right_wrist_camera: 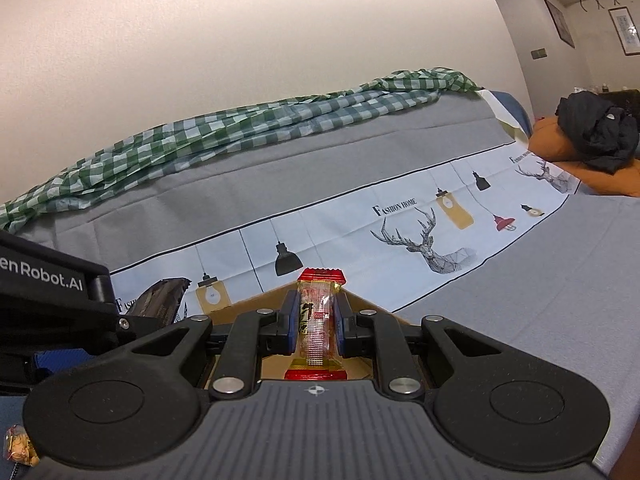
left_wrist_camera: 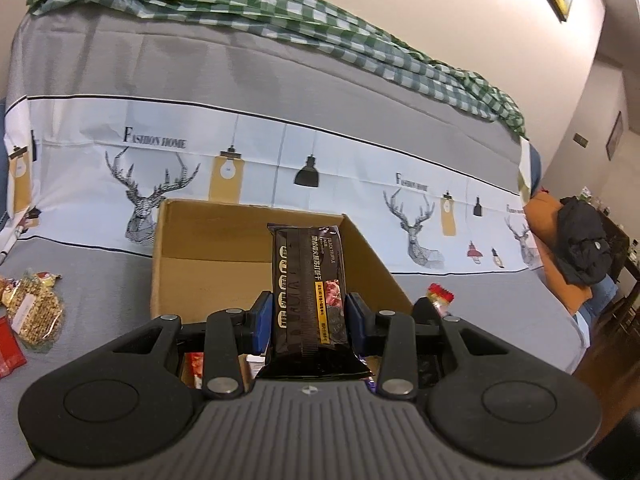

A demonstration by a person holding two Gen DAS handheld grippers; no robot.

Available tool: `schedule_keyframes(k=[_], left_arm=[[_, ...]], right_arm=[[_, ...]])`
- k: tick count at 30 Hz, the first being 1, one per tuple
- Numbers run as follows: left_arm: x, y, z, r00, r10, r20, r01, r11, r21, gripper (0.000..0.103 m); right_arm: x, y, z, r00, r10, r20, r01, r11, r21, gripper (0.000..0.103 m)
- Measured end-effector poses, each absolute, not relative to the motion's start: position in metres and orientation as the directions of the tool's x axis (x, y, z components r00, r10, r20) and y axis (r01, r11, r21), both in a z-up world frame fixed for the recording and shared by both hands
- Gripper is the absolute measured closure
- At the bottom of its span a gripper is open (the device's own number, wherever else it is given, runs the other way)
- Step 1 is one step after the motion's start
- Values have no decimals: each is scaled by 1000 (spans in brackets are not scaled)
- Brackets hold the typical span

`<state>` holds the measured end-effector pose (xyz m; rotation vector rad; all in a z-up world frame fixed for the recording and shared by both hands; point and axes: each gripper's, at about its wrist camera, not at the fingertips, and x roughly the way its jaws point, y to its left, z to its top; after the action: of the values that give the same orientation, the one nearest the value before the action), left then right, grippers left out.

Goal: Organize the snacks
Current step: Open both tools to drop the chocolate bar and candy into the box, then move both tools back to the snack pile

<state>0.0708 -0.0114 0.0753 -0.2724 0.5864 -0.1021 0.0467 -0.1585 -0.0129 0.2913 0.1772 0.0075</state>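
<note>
Both sets of jaws are clamped on snacks as I look along them. On my left gripper the blue pads press the flat sides of a tall dark biscuit packet, glossy, with crimped ends, a yellow strip and a meat photo on its face; it stands upright between the fingers, directly over the open cardboard box. On my right gripper the jaws sit much narrower, pinching a slim clear-wrapped snack bar with red crimped ends, also upright and over the box's near corner.

Down inside the box, under the left packet, I can make out a red wrapper and a pale packet, though most of the contents are hidden by the gripper body. The box is plain brown corrugated card with its flaps standing up.

Left of the box, a crinkled clear bag of golden nut brittle and a red packet lie on the bed.

Beyond, the grey bedsheet carries a white printed band of line-drawn deer heads and pendant lamps. Along the far edge lies a rumpled green checked cloth, soft and folded. Farthest right, a black garment is heaped on an orange cushion.
</note>
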Motion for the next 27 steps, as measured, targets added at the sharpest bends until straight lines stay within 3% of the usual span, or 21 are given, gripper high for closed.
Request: schedule_keyframes(k=[1,2,4,9,11,15,23,27], left_arm=[[70,-12,76,830,-172,-530,21,960,-278,53],[70,-12,76,831,-172,-528,23,961,-276,43],[66,-11,77,841,-166,-516,22,962,-274,41],[53,0,72,854,-140,-502,1,964,-267,44],[42,8,68,863,-131,-488,4,968,-252,59],[18,32,52,857,-134,-497,10,970,-243,73],[-21,113,-2,808,-53,-586,-102,968,-228,74],[-31,156,-23,806,8,-591,-186,952,-242,74]], right_arm=[[47,-158,-13,984,30,-176,22,959,284,81],[48,-157,-13,982,25,-186,28,960,279,65],[48,-156,-13,982,14,-190,40,960,278,41],[47,-156,-13,982,15,-189,38,961,275,41],[47,-155,-13,982,19,-187,32,962,269,41],[45,-149,-13,983,38,-178,7,970,241,41],[41,-125,-14,972,136,-190,-107,982,153,42],[38,-109,-16,953,221,-206,-202,973,110,59]])
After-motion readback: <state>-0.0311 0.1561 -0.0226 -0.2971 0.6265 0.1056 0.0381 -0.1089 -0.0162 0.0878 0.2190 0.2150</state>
